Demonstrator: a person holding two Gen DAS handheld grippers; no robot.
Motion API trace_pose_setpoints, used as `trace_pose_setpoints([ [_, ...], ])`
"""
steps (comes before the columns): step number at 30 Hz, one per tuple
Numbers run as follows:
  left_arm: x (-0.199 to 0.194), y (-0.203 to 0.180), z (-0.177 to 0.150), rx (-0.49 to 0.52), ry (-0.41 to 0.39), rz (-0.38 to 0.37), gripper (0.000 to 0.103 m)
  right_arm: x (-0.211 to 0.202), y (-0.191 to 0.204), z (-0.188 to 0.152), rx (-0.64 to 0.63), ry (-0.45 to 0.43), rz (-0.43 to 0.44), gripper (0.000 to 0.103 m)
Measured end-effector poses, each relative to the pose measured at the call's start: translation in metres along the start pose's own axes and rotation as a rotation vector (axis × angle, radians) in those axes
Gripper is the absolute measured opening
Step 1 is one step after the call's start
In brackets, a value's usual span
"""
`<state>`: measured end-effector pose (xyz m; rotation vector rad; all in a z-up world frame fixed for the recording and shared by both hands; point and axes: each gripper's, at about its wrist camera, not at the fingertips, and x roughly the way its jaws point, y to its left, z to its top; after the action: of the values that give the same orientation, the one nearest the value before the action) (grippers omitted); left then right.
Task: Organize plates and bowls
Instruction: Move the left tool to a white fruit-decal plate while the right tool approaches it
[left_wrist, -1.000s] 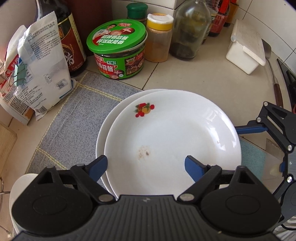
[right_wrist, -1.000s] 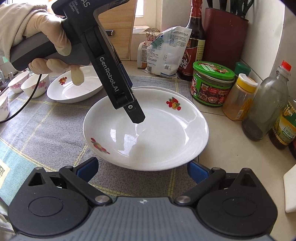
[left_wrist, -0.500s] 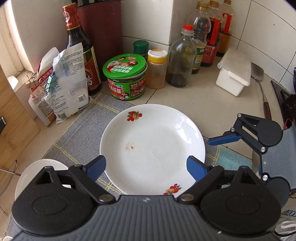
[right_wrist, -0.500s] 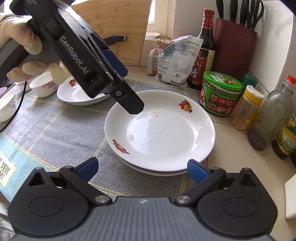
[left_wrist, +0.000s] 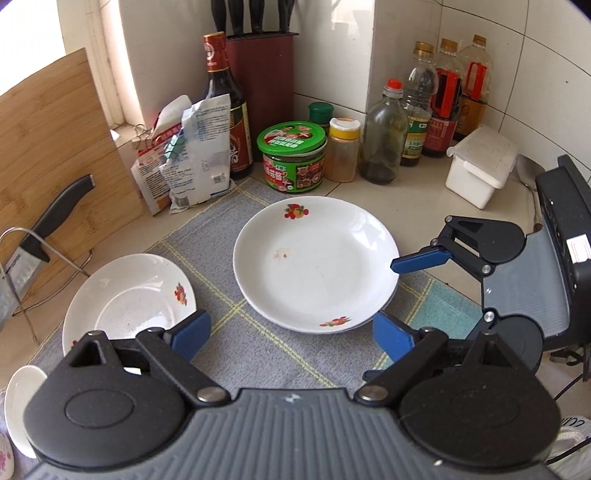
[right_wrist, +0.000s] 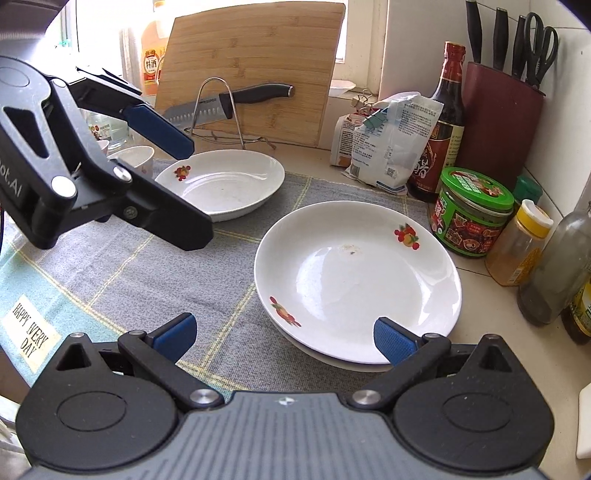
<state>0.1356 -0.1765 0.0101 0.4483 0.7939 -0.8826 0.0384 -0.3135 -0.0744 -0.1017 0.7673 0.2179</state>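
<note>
A: Start at the left gripper. What is it doing?

B: Its blue fingers stand wide apart with nothing between them, above the grey checked mat. Its last opening figures are level, so I judge the jaws settled, not widening.

A: And the right gripper?

B: Also spread and empty, hovering at the near rim of the stacked plates. From the left wrist view one of its blue fingertips sits just at that stack's right edge; I cannot tell if it touches.

A: So where do the dishes lie?

B: The top plate rests on a second one, a sliver of which shows beneath, towards the mat's far right corner, near the green-lidded jar. A single deep plate lies apart towards the mat's left edge, in front of the knife rack. Small cups sit beyond it, at the far left.

A: The step in hand?

B: I judge it is fetching the lone deep plate to join the stack. Doing it well means coming in low at the plate's rim, one finger under the lip and one over, closing firmly since glazed ware is slippery, then lifting level and lowering centred so the rims nest without a knock.

A: Risks?

B: The knife handle juts near that plate; keep the approach to the mat side.
</note>
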Motion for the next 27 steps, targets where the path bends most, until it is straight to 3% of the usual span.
trace_pose_setpoints([
  [5, -0.005, 0.003, -0.019, -0.053, 0.013, 0.088, 0.095, 0.002, 0.008, 0.001, -0.032, -0.010, 0.032, 0.103],
  [12, -0.006, 0.027, -0.046, -0.199, 0.005, 0.145, 0.095, 0.009, 0.018, 0.008, -0.053, -0.004, 0.043, 0.103],
  [20, 0.020, 0.061, -0.072, -0.263, 0.027, 0.262, 0.095, 0.021, 0.025, 0.017, -0.047, 0.028, 0.018, 0.103],
  [27, 0.050, 0.088, -0.095, -0.278, 0.048, 0.269, 0.095, 0.033, 0.034, 0.037, -0.037, 0.056, 0.004, 0.103],
])
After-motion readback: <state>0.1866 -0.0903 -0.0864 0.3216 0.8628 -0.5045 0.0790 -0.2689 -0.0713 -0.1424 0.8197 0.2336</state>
